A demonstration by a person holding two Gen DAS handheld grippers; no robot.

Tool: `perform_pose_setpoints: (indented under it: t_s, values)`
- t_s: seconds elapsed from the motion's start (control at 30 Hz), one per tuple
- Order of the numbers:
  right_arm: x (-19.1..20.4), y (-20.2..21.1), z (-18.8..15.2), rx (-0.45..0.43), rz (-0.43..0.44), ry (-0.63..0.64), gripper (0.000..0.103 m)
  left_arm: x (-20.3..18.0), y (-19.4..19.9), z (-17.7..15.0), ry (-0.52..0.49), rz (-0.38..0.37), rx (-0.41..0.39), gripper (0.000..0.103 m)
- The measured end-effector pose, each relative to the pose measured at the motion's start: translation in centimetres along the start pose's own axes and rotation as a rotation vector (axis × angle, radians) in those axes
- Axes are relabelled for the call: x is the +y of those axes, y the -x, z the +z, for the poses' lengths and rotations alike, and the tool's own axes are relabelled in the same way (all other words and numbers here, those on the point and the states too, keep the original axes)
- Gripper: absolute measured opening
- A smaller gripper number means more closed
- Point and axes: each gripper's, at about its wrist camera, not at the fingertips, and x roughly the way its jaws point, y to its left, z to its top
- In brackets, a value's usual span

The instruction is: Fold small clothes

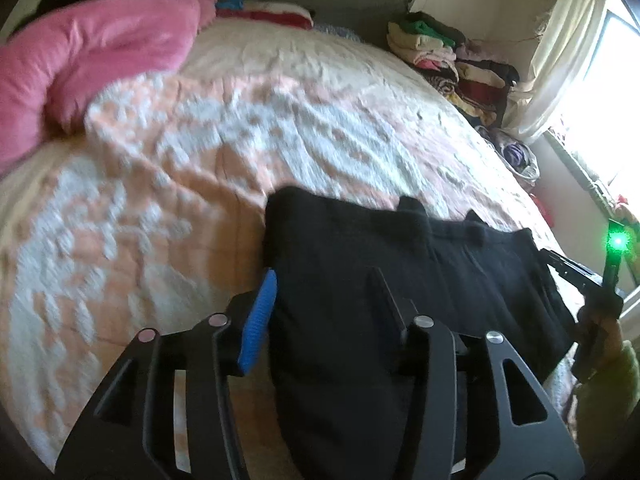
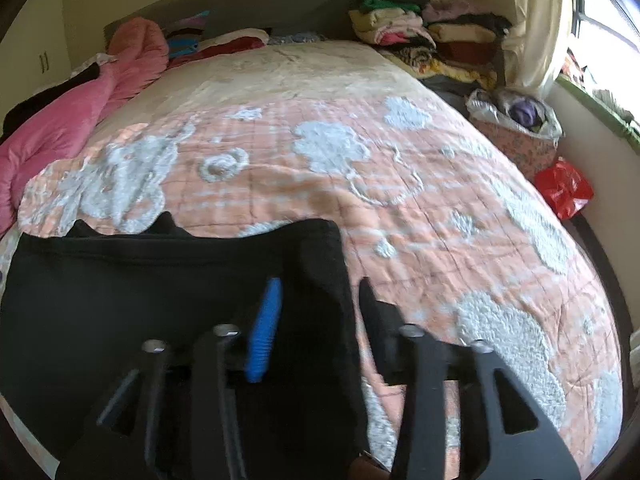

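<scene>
A small black garment (image 1: 360, 264) lies spread across the near edge of the bed, also in the right wrist view (image 2: 160, 280). My left gripper (image 1: 324, 280) is open, its jaws set either side of the garment's left edge; the blue pad (image 1: 260, 320) sits just outside the cloth. My right gripper (image 2: 318, 288) is open, its jaws either side of the garment's right edge, blue pad (image 2: 264, 336) over the cloth. The right gripper also shows at the far right of the left wrist view (image 1: 560, 260), with a green light.
The bed has a peach and white quilt (image 2: 360, 168). A pink duvet (image 1: 80, 60) lies at the left. Stacks of folded clothes (image 2: 420, 28) stand at the head on the right. A red bag (image 2: 564, 188) and a curtain (image 1: 560, 40) are by the window.
</scene>
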Motion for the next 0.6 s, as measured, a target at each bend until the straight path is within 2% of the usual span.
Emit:
perform_pose_setpoints:
  t_s: [0.13,0.2,0.23,0.27,0.37,0.43,0.5,0.6]
  values:
    - [-1.0,-0.7,-0.3,0.028,0.008,-0.019,0.044,-0.5,-1.1,-0.9,-0.017,0.006,0.037,0.045]
    - [-1.3,-1.0,-0.7,0.041,0.056,-0.041,0.033,-0.8,-1.4,-1.2,-0.040,0.022,0.041,0.042]
    - [-1.2,-1.0,-0.8,0.039,0.077,-0.042,0.012,-0.9,-1.4,-1.2,-0.050,0.031,0.038,0.022]
    - [-1.0,-0.9,-0.9,0.035,0.089,-0.035,0.006,-1.0,-1.4,-1.2,-0.057,0.032,0.038,0.002]
    - [-0.7,0.5,-0.8,-0.015,0.094,-0.028,0.005,-0.7,-0.8,-0.9,-0.079,0.063,0.013,0.000]
    - [-1.6,1.4,-0.7,-0.061,0.057,-0.056,0.005,-0.2,-0.3,-0.8,-0.083,0.093,-0.002,0.000]
    - [-2.4,1.1,-1.0,-0.046,0.044,-0.082,0.005,0.7,-0.1,-0.8,-0.054,0.096,0.006,0.000]
    - [-2.5,0.1,-1.8,-0.007,0.044,-0.079,0.006,1.7,-0.2,-1.5,-0.005,0.043,0.048,0.000]
